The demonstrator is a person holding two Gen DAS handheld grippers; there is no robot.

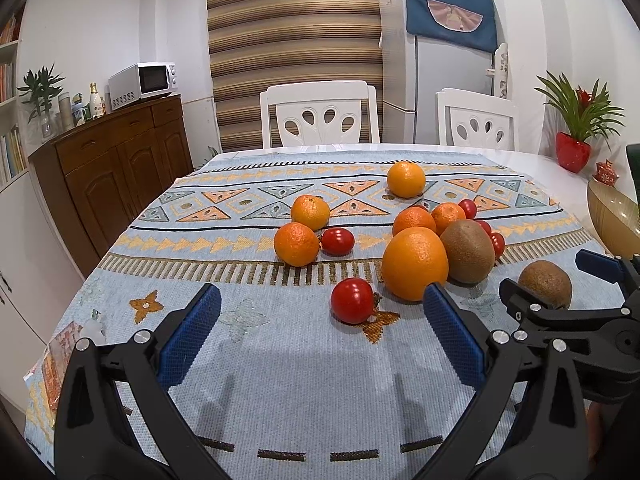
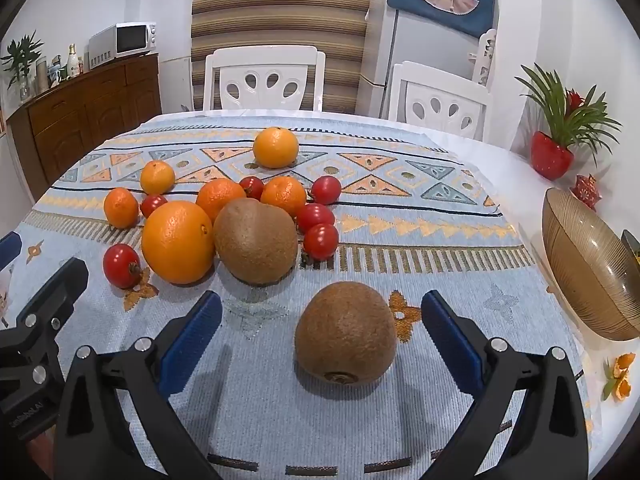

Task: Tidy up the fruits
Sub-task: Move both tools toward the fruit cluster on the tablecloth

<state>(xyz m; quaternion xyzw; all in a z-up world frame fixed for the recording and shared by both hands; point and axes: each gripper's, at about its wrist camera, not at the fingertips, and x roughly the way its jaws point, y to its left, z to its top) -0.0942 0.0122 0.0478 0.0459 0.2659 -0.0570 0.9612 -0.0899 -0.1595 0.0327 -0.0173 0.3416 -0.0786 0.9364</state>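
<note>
- Jaws first: my right gripper stands wide open and holds nothing; the near kiwi lies between the blue pads, touching neither.
- My left gripper is just as wide and empty, with one tomato lying just ahead of the gap, on the cloth.
- Roll risk: the kiwi lies on its side, stem end toward me. If one pad meets it before the other, I judge it will roll away, perhaps toward the table edge at my right.
- Squeeze risk: it is soft fruit, and a hard close could bruise it.
- Crowding: behind it sit a second kiwi, a big orange and tomatoes, packed touching. A reach too far forward would knock that cluster and scatter the small round ones.
- Collision: my two grippers are near each other; the left one's finger shows at the edge of my right view. Closing in together could clash them.
- Bowl stands at the right, near the table edge. A careless carry could strike its rim or tip it.
- Far orange sits well apart, safe from all this.
</note>
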